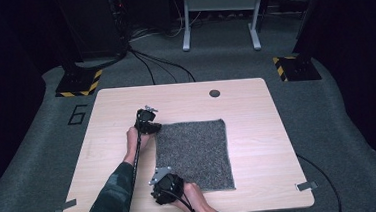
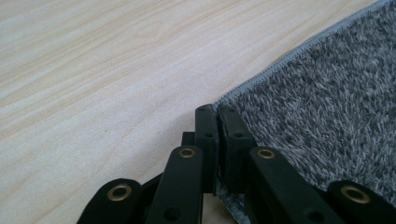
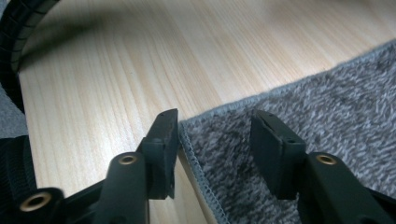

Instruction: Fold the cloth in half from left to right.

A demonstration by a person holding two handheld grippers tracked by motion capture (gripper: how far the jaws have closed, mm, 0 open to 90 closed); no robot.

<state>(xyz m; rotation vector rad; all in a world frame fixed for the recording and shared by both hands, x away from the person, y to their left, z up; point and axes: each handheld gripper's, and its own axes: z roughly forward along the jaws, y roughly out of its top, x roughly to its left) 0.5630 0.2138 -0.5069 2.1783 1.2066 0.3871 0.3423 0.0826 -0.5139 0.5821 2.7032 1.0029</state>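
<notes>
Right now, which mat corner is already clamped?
The far-left corner of the mat: the left gripper is shut on it. At the near-left corner the right gripper has jaws apart, straddling the edge.

Bare table (image 1: pixel 256 111) lies open around the grey mat (image 1: pixel 194 150); nothing stands in the way.

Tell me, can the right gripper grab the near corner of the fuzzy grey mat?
Probably yes. The right gripper already has its jaws open on either side of the grey mat's corner, and nothing lies between them except the mat's edge on the bare table.
</notes>
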